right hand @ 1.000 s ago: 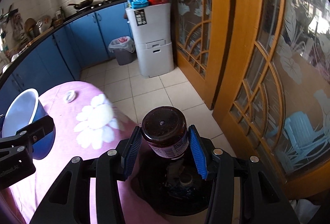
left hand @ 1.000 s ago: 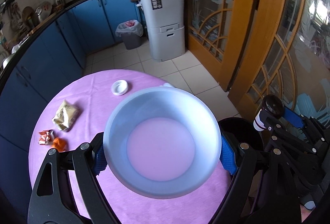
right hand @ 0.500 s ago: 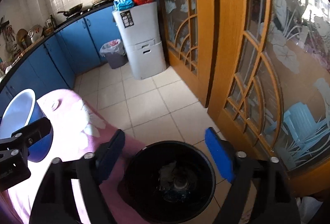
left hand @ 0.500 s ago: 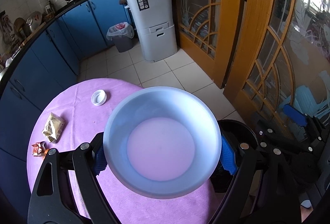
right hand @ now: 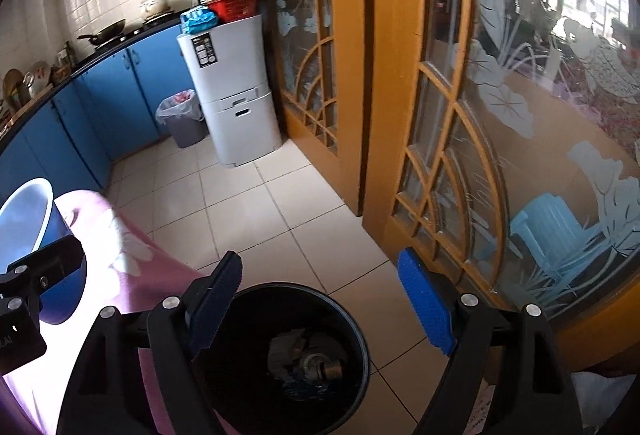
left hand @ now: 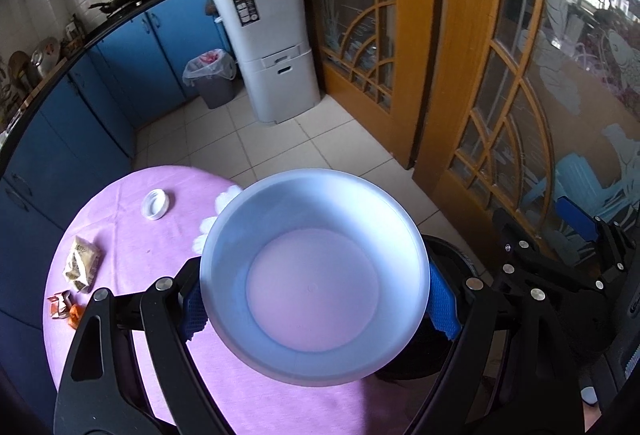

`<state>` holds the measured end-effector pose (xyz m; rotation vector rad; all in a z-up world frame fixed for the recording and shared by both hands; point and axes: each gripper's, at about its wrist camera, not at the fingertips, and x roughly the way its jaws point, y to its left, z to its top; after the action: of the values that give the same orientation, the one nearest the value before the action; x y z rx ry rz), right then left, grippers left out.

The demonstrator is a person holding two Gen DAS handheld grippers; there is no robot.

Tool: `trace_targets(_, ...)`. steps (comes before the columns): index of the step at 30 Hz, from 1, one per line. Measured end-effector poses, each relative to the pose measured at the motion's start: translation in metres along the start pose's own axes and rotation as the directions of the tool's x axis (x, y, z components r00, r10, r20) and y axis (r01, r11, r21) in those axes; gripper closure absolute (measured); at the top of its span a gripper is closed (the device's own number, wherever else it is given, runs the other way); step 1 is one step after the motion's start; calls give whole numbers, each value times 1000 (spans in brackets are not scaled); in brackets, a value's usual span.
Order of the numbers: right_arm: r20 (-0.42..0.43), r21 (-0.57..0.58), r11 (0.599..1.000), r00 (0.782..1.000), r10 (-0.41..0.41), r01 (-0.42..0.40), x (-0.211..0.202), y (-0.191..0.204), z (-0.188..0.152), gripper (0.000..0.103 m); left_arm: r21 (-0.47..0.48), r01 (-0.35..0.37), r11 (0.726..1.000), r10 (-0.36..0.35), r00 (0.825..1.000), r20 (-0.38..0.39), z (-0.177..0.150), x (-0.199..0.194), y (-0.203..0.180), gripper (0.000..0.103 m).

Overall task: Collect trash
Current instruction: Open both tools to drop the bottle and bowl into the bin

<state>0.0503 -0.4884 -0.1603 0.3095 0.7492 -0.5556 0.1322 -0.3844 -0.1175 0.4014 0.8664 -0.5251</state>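
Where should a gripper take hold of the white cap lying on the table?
Across its outer rim, coming straight down from above. The white cap lies flat with its open side up on the purple tablecloth, apart from the wrappers, so its opposite edges look free for both fingers.

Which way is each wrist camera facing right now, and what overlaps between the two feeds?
Left wrist: sits behind the left gripper, looking down over the pale blue plastic bowl it clamps, the round pink-clothed table and the kitchen floor beyond; the right gripper shows at right.
Right wrist: sits behind the open right gripper, looking down into the round black trash bin; the left gripper's black frame shows at the left edge.
Shared: bowl, table, bin, grey-white cabinet, lined grey wastebasket.
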Motion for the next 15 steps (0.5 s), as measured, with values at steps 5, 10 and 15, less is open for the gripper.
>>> trace_targets(5, 16, 24, 998, 998, -59, 58, -6, -21, 0, 25, 22, 44, 999, -44, 999, 8, 6, 0, -21, 19)
trace_targets(10, 30, 61, 992, 993, -114, 112, -12, -46, 1, 25, 43, 86, 995, -86, 996, 2, 12, 3, -42, 19)
trace_targets(15, 15, 117, 987, 994, -109, 107, -10, -67, -1, 25, 63, 130, 989, -129, 991, -15, 13, 8, -58, 11)
